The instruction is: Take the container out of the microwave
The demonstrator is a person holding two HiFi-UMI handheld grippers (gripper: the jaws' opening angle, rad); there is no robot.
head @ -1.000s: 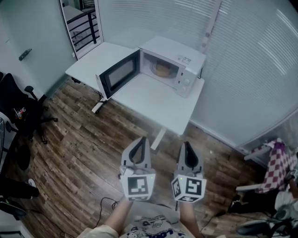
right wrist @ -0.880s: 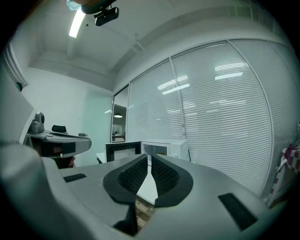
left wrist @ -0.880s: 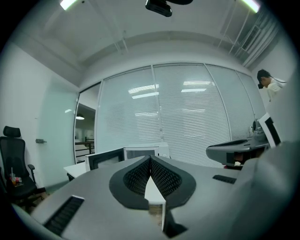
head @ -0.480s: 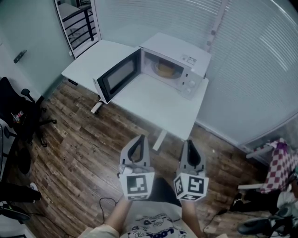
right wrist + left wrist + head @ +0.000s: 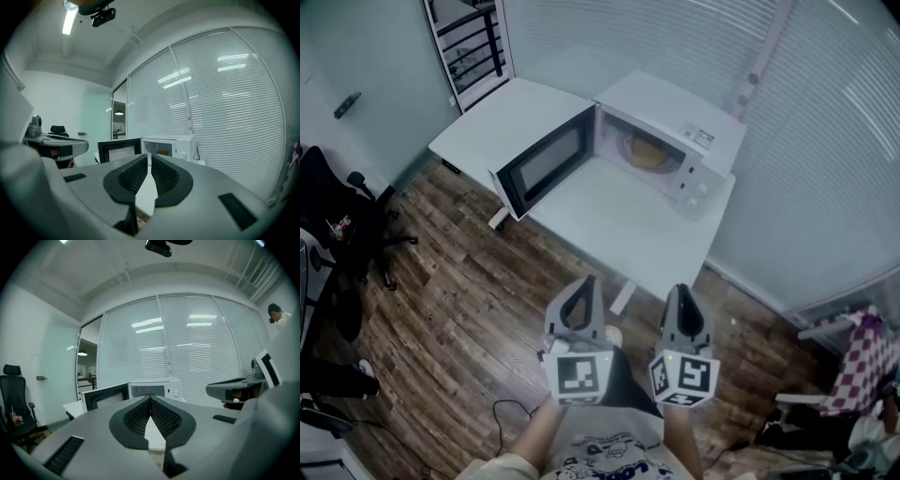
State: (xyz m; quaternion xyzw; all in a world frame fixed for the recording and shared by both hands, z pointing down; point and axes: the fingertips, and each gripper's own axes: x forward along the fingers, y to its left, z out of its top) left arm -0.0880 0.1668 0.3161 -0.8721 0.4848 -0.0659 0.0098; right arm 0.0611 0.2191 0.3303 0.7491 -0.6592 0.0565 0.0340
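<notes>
Container (image 5: 645, 150): inside microwave (image 5: 680, 117), door (image 5: 546, 161) swung wide left; table (image 5: 614, 217) stretches before it. Left tongs (image 5: 584, 280), right tongs (image 5: 681, 290): clenched, empty, over floor (image 5: 459, 309), short of table edge.

Yellowish container (image 5: 645, 150) sits inside white microwave (image 5: 670, 105) (door (image 5: 546, 164) swung open to left).

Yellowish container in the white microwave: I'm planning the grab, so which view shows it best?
Head view: it looks down into the open white microwave onto the yellowish container. The right gripper view shows a small distant patch; the left gripper view, barely a sliver.
</notes>
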